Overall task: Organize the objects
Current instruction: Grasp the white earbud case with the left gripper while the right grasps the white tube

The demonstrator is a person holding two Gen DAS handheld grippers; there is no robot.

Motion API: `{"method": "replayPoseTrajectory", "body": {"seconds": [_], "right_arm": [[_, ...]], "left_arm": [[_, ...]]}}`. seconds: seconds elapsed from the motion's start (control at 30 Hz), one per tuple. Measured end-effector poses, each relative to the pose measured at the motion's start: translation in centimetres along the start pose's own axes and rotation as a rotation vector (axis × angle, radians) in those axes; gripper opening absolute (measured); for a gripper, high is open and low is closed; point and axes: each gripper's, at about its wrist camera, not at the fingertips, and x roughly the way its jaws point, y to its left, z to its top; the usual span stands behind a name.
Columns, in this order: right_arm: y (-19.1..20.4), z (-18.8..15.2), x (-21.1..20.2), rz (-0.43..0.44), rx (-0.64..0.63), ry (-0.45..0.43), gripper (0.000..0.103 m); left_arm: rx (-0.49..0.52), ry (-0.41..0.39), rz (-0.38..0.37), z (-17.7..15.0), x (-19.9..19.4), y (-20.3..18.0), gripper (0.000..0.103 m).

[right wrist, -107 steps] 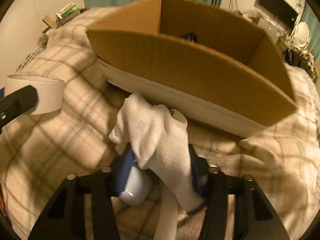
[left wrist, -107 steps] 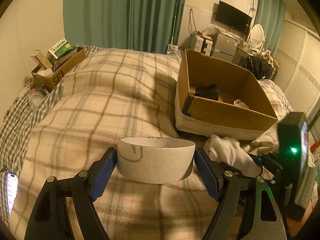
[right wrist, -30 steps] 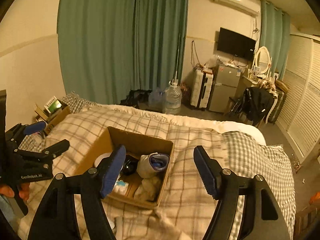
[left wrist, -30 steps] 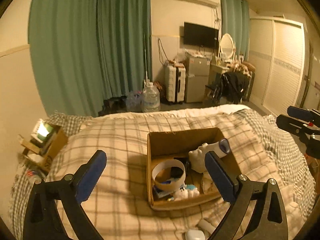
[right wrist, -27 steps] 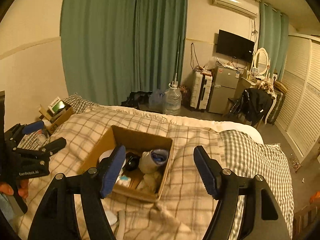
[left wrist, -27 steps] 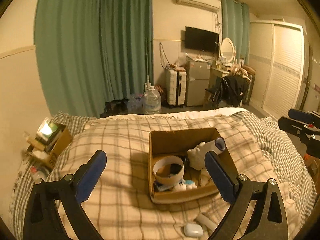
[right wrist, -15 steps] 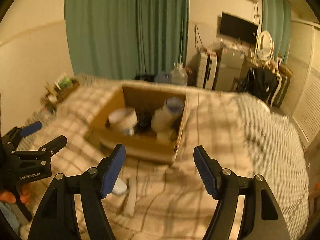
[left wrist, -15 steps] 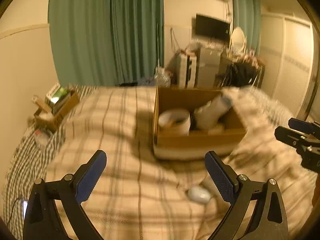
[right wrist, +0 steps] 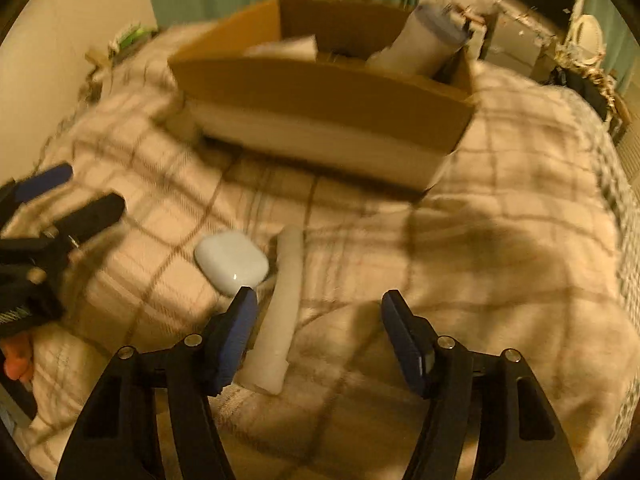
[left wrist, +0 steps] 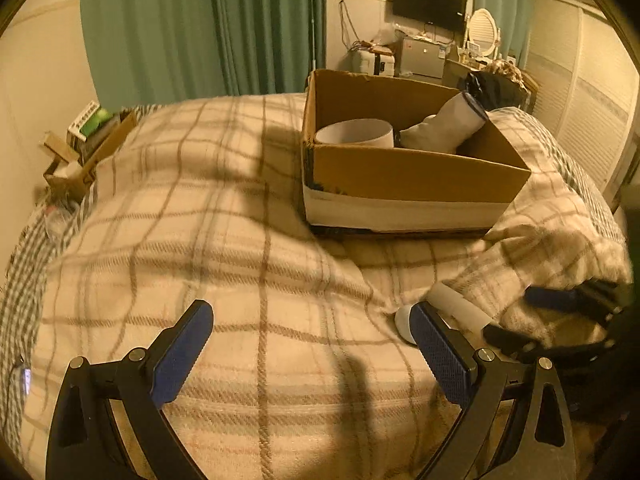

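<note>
On blanket point(right wrist: 500, 200), earbud case point(right wrist: 231, 262), probably white tube point(right wrist: 280, 312)

Right wrist view: my right gripper point(right wrist: 318, 314) above the plaid blanket point(right wrist: 500, 240), jaws spread wide.

Between my fingers and just left lies a white tube point(right wrist: 280, 312); a white earbud case point(right wrist: 231, 262) sits beside it. Beyond stands the cardboard box point(right wrist: 320, 92). The left gripper point(right wrist: 60, 200) shows at left.

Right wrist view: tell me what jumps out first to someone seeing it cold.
The cardboard box at the far end of the plaid blanket, with a tape roll and sock inside. Nearer, a white earbud case and white tube lie just ahead of the open right gripper.
</note>
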Motion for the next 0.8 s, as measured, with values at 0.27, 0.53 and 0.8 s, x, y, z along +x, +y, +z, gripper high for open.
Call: {"method": "replayPoseTrajectory", "body": {"seconds": [0.27, 0.53, 0.8], "right_arm": [[1.4, -0.1, 2.2, -0.050, -0.068, 0.083, 0.032], [0.0, -0.9, -2.0, -0.017, -0.016, -0.059, 0.012], [-1.4, -0.5, -4.2, 0.007, 0.039, -0.131, 0.011]], "left_arm": [[0.005, -0.006, 0.002, -0.1, -0.2, -0.2, 0.101], [0.038, -0.028, 0.010, -0.5, -0.8, -0.9, 0.101], [0.108, 0.008, 0.004, -0.7, -0.1, -3.0, 0.100]]}}
